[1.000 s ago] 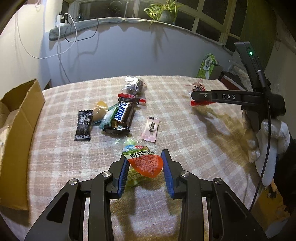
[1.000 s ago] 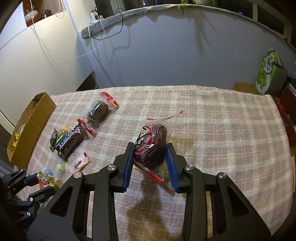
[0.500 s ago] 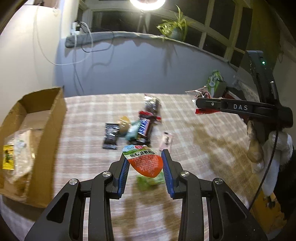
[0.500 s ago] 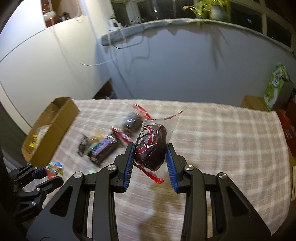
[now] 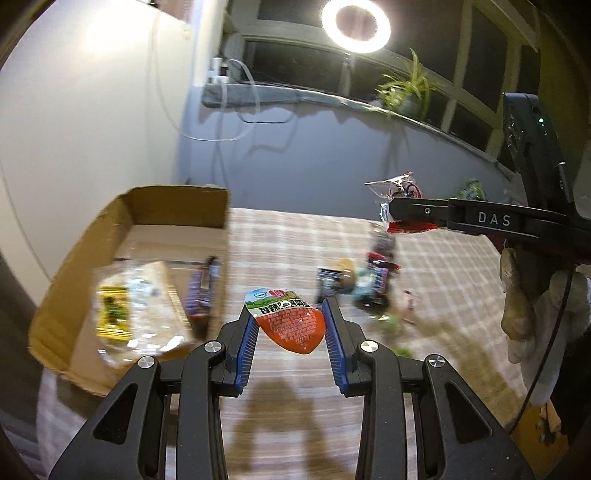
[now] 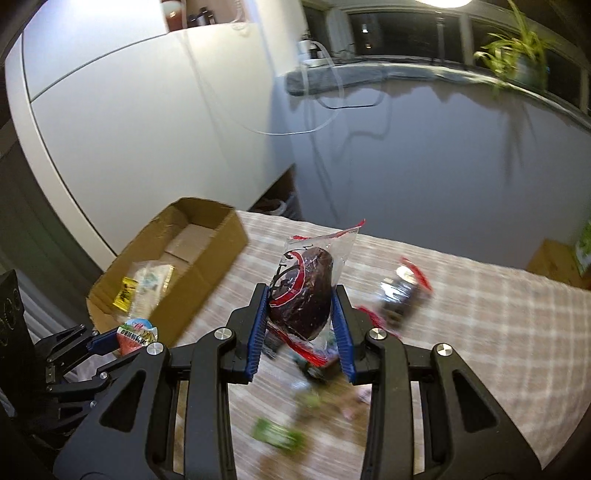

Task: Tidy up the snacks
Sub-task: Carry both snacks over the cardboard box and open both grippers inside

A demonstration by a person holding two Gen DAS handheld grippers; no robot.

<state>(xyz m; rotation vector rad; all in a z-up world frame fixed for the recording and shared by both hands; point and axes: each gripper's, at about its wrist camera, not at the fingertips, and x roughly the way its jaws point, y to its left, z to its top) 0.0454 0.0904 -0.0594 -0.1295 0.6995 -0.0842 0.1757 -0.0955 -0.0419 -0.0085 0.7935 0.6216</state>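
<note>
Orange snack packet (image 5: 291,323), rounded, printed label at the top edge, is clamped between the blue pads (image 5: 246,341) of the left gripper (image 5: 290,341). Packet is clear of the tablecloth (image 5: 443,266), held in the air just right of the cardboard box (image 5: 177,206); its shadow falls on the cloth below the fingers. The same packet (image 6: 137,334) shows in the right wrist view at the tip of the left gripper (image 6: 110,341), next to the near corner of the box (image 6: 207,251).

Right gripper (image 6: 301,332) is closed around a dark brown snack in a clear wrapper with red trim (image 6: 303,291). Snack stands roughly upright between the pads, wrapper top flaring above them, lifted off the table. From the left wrist view the right gripper (image 5: 397,218) reaches in from the right, held level and high over the cloth, wrapper (image 5: 395,190) sticking up above the fingers; a gloved hand (image 5: 532,317) holds its handle.

Box is open at the top and sits at the left end of the table. Inside: a clear bag with a yellow label (image 5: 122,306) and a dark wrapped bar (image 5: 201,291).

Loose snacks remain in a pile (image 5: 354,280) on the cloth near the middle of the table, blurred; single items hard to tell apart. A green packet (image 6: 279,437) lies nearer the right gripper, also blurred.

Background: ring light (image 5: 355,26), potted plant (image 5: 406,92) on the sill.
</note>
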